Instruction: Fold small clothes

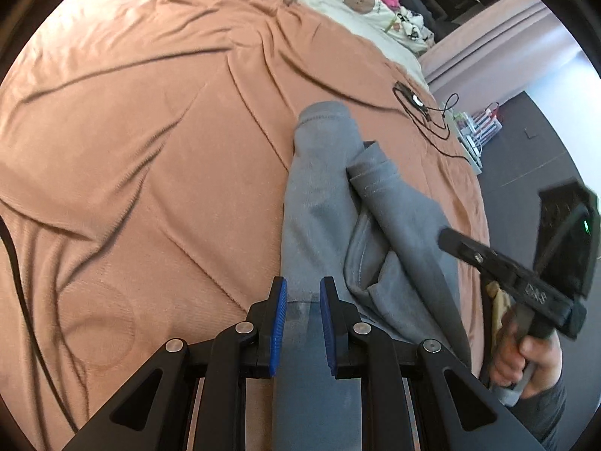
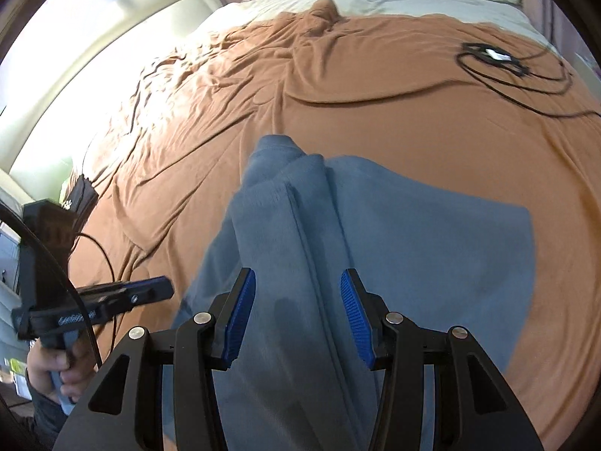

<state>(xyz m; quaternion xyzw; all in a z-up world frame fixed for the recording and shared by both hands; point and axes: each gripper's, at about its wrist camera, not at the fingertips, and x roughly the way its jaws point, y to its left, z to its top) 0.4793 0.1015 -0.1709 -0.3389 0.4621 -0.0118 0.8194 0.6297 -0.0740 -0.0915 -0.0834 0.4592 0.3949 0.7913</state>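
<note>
Item: grey-blue fleece garment (image 1: 323,203), partly folded, lying on a bed under a rumpled orange-brown blanket (image 1: 150,131); one narrow end reaches away up the bed, and a stitched hem flap (image 1: 375,176) lies doubled over its middle. Left gripper (image 1: 303,323): blue-padded fingers (image 1: 280,330) set narrowly, a strip of the garment running between them and filling the gap, so they appear clamped on the cloth. Right gripper (image 2: 298,315): fingers (image 2: 240,315) standing wider, a thick bunched ridge of the same garment passing between them; whether the pads press it cannot be told. Each tool appears in the other's view, held by a hand (image 1: 526,360) on its handle. Also on the blanket: a black cable coil with a small white device (image 2: 492,56). Beyond the blanket: cream patterned bedding (image 1: 360,3).
</note>
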